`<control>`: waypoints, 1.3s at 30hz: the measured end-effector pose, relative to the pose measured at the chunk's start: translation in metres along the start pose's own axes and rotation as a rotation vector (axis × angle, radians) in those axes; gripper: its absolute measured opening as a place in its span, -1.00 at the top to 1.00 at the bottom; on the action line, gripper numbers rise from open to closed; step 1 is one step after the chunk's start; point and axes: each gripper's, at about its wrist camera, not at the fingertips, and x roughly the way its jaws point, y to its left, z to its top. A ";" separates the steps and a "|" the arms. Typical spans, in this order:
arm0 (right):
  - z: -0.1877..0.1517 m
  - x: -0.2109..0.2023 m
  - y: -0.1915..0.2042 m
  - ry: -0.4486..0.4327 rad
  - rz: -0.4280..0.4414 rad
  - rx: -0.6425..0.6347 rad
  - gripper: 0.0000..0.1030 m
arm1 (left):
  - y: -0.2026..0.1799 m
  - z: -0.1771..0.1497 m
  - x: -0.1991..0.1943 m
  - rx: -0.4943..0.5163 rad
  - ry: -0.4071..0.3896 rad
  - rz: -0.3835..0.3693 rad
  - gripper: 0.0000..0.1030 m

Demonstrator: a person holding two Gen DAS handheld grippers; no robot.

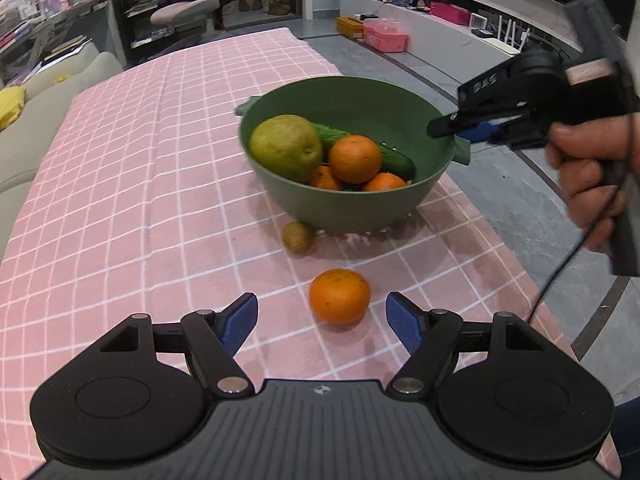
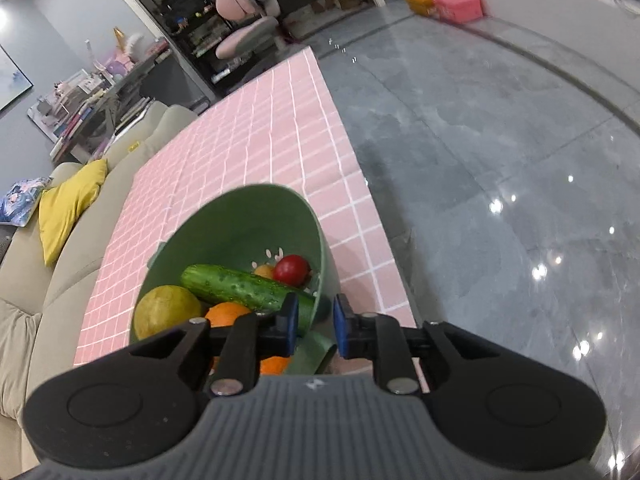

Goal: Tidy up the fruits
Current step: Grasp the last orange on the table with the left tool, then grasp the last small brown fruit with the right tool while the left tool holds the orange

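A green bowl (image 1: 352,204) stands on the pink checked tablecloth (image 1: 120,184), tilted toward its left. It holds a yellow-green pear (image 1: 286,147), a cucumber (image 1: 396,157), several oranges (image 1: 355,158) and a red tomato (image 2: 291,270). A loose orange (image 1: 339,297) and a kiwi (image 1: 298,236) lie on the cloth in front of the bowl. My left gripper (image 1: 322,318) is open, the loose orange just ahead between its fingers. My right gripper (image 2: 316,322) is shut on the bowl's rim (image 2: 320,304) at its right handle; it also shows in the left wrist view (image 1: 460,128).
The table's right edge (image 2: 360,184) drops to a glossy grey floor (image 2: 500,160). A beige sofa (image 2: 60,240) with a yellow cushion (image 2: 68,204) runs along the left side. A pink chair (image 1: 184,12) and shelves stand beyond the far end.
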 end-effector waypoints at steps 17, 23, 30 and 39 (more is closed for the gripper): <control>-0.058 -0.050 0.026 0.036 0.015 -0.252 0.61 | -0.004 0.004 0.038 -0.018 0.028 -0.027 -0.54; -0.071 -0.040 0.032 0.075 0.014 -0.282 0.61 | -0.004 0.000 0.049 -0.016 0.061 -0.041 -0.01; -0.082 -0.026 0.049 0.087 0.025 -0.310 0.61 | 0.011 -0.012 0.037 -0.024 0.055 -0.036 0.01; -0.125 0.001 0.098 -0.027 -0.073 -0.307 0.60 | 0.088 -0.049 0.007 -0.129 0.055 0.032 0.01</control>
